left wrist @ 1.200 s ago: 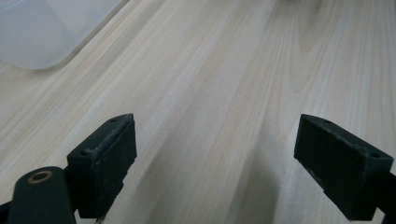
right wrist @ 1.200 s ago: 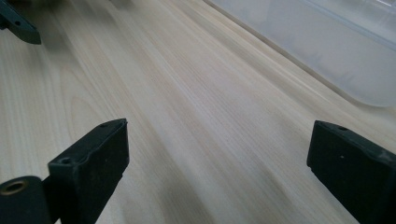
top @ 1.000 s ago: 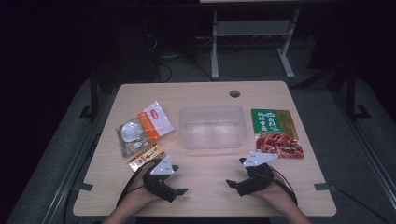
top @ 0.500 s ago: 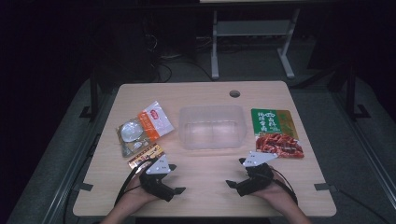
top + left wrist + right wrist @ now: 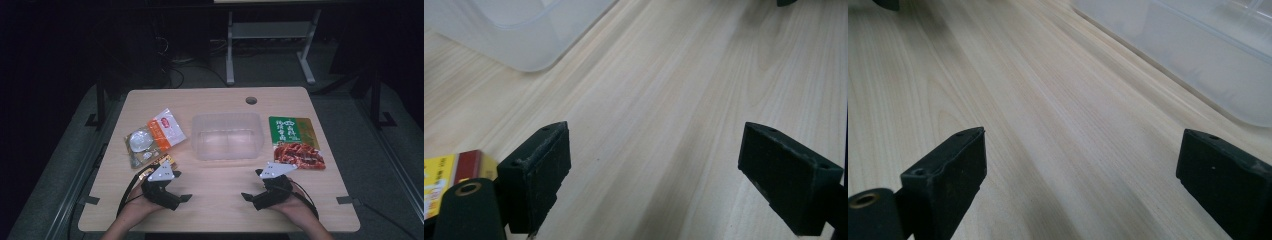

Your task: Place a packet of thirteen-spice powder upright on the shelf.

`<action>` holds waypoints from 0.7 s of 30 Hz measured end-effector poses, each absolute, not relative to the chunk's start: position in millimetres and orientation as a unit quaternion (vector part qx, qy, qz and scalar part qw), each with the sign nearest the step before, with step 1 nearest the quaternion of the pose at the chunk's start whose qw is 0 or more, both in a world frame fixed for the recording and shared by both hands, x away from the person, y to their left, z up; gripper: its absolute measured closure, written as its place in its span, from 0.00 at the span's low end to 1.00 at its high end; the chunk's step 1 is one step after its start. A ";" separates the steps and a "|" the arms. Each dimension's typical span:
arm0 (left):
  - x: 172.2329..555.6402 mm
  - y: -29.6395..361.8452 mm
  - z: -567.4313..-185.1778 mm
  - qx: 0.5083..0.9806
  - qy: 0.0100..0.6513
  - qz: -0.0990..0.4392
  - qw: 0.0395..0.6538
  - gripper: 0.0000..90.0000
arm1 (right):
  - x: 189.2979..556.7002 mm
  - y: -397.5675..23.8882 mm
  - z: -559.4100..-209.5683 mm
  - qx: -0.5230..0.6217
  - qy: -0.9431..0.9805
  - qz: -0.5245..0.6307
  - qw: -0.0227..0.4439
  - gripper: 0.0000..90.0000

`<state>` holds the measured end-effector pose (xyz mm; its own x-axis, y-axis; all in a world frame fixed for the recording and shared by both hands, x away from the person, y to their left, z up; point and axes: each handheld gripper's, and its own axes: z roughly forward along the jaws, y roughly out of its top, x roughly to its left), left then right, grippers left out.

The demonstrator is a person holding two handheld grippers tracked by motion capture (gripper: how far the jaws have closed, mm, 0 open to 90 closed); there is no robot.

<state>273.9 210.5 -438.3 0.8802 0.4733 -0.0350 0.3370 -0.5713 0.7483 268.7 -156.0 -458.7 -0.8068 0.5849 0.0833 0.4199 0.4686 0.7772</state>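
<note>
Resting low on the table (image 5: pixel 220 200), both the left gripper (image 5: pixel 176 192) and right gripper (image 5: pixel 252 195) were held spread and empty, the yellow packet (image 5: pixel 160 166) lying just beside the left, nearer it.

From my high view the table (image 5: pixel 220 200) is evenly lit from above while everything from nine round to three o'clock sinks into near black; the picture is soft and grainy. My gripper views are bright; the clear bin (image 5: pixel 519 30) blurs toward twelve o'clock, with faint shadows
</note>
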 end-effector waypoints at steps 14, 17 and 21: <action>281.3 235.2 -432.0 0.873 0.260 0.108 0.398 0.15 | 269.1 -156.4 -458.9 0.296 0.851 0.423 0.098 0.06; 283.1 240.5 -432.0 0.871 0.266 0.114 0.396 0.15 | 269.0 -156.6 -458.7 0.296 0.850 0.423 0.098 0.06; 285.9 248.5 -431.3 0.871 0.274 0.122 0.388 0.15 | 269.0 -156.7 -458.7 0.297 0.851 0.423 0.098 0.06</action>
<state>285.9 248.5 -431.3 0.8195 0.5731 0.0001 0.3831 -0.5480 0.7436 269.0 -156.7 -458.7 -0.8044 0.5880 0.0847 0.4225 0.4660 0.7774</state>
